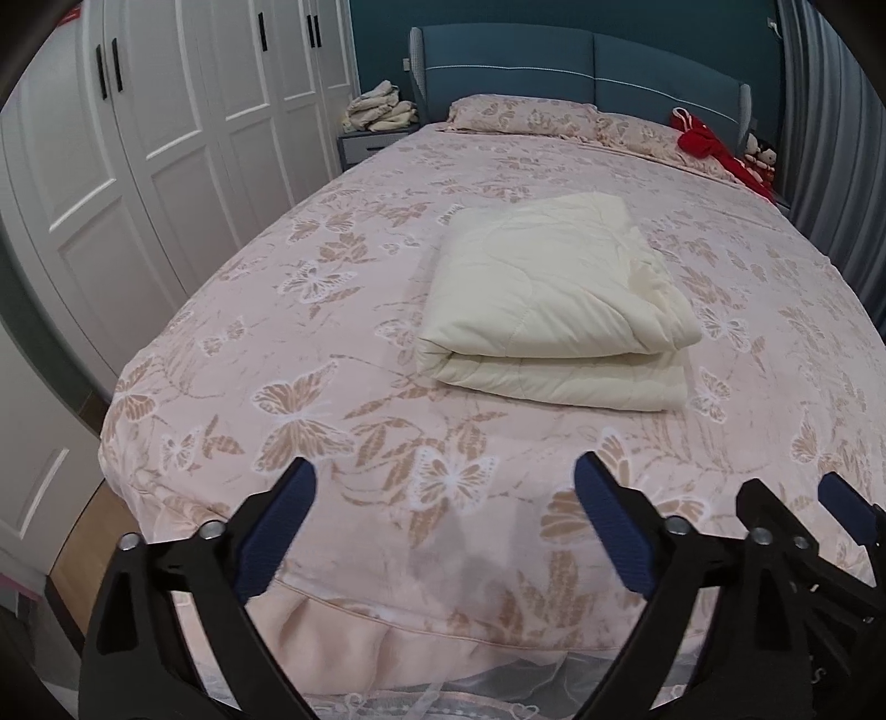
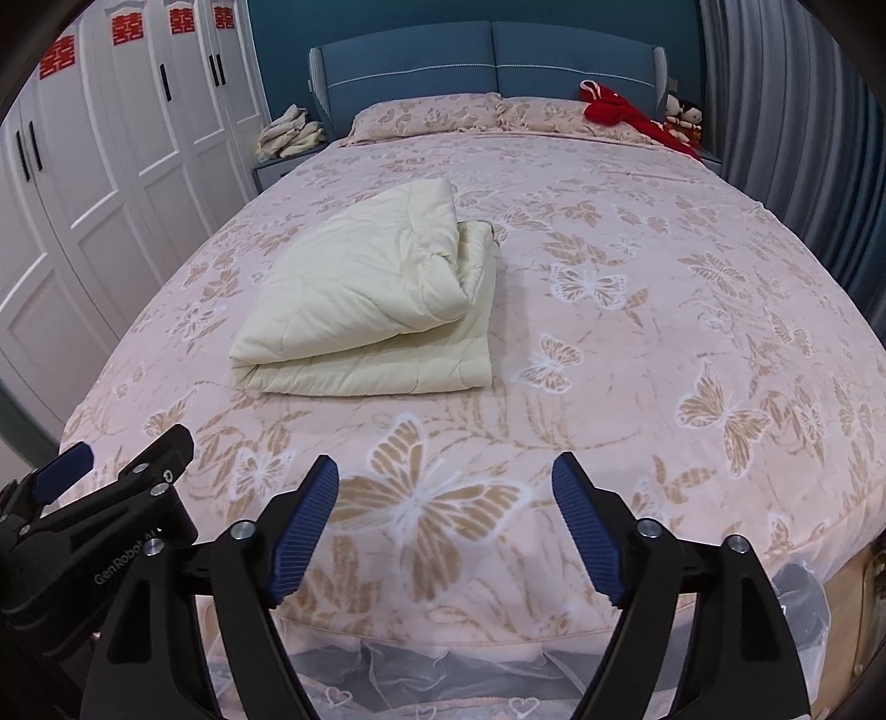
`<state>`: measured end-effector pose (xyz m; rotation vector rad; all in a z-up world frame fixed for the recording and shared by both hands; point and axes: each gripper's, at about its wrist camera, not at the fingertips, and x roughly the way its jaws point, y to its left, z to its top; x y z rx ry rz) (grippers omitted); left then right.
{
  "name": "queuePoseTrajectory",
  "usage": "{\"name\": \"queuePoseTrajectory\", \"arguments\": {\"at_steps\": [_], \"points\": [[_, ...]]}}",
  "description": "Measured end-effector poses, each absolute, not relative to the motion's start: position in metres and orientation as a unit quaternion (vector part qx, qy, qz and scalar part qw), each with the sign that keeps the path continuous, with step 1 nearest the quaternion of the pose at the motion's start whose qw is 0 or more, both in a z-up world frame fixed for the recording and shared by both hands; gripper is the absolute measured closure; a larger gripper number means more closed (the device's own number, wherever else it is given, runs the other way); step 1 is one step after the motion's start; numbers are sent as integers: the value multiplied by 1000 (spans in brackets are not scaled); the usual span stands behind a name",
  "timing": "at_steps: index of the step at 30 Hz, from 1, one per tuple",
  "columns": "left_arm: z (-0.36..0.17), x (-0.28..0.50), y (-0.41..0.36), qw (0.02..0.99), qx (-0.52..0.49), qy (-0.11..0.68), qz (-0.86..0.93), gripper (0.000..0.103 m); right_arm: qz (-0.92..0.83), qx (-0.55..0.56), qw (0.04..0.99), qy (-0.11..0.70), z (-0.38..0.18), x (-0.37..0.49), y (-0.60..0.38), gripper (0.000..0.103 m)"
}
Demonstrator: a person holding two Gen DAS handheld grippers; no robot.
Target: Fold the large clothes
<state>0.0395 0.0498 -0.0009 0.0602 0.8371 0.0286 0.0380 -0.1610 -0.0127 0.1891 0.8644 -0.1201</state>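
2 hand-held grippers, left (image 1: 443,487) and right (image 2: 446,487), jaws spread wide, empty, over bed (image 1: 387,387) foot; folded cream quilt (image 1: 548,310) lay beyond, untouched.

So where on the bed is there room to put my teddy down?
Lots of room. The widest bare patch of bedspread lies between the folded cream quilt and the curtain side. Another strip runs along the foot edge, between the quilt and both open claws. Up by the pillows it is crowded: a red garment and small dolls sit in that corner.

White wardrobe (image 1: 166,111) left, blue headboard (image 1: 581,72), teal wall (image 2: 277,44), grey curtain (image 2: 775,111) right.
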Motion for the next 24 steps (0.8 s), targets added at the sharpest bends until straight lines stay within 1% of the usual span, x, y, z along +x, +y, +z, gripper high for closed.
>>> {"name": "queuePoseTrajectory", "arguments": {"at_steps": [24], "points": [[-1,35,53,914,24,402,38,9,-60,77,908,408,-10,35,-156,22]]}}
